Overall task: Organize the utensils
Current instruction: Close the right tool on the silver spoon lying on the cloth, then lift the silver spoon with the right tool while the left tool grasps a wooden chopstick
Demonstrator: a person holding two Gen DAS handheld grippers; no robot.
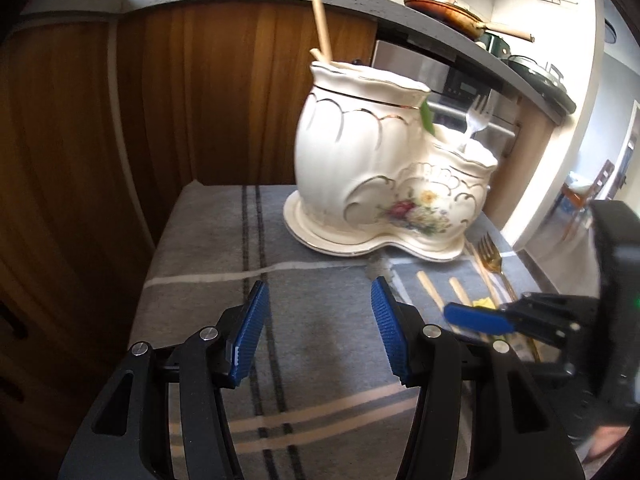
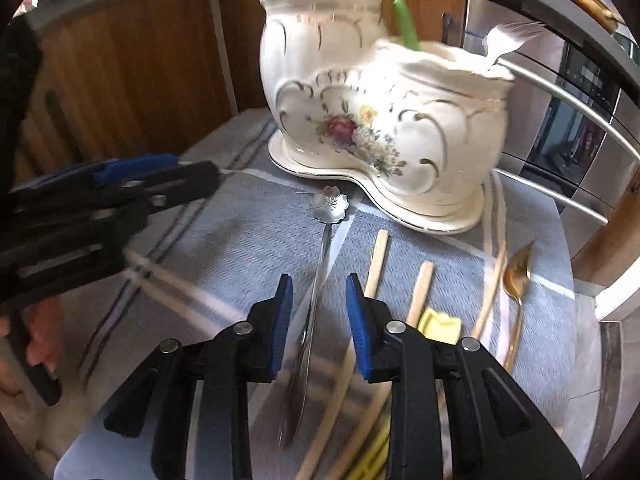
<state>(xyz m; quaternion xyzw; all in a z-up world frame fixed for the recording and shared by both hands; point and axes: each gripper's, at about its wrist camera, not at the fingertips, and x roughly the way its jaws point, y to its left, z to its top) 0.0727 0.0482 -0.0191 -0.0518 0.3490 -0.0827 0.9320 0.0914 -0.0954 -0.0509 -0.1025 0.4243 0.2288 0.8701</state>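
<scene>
The right gripper [image 2: 319, 320] straddles a silver flower-ended spoon [image 2: 320, 276], pads not visibly pressing, while the left gripper [image 1: 320, 332] hangs spread and empty before the white floral ceramic holder [image 1: 384, 168].

Home kitchen, built-in oven [image 2: 576, 120], pans (on the counter) [image 1: 452, 14], wooden cabinets [image 1: 224, 92]

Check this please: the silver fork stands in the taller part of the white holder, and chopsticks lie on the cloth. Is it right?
Not quite. The silver fork stands in the lower part of the white holder, not the taller one; the taller part holds a wooden stick. The left wrist view shows this. The chopsticks do lie on the cloth.
</scene>
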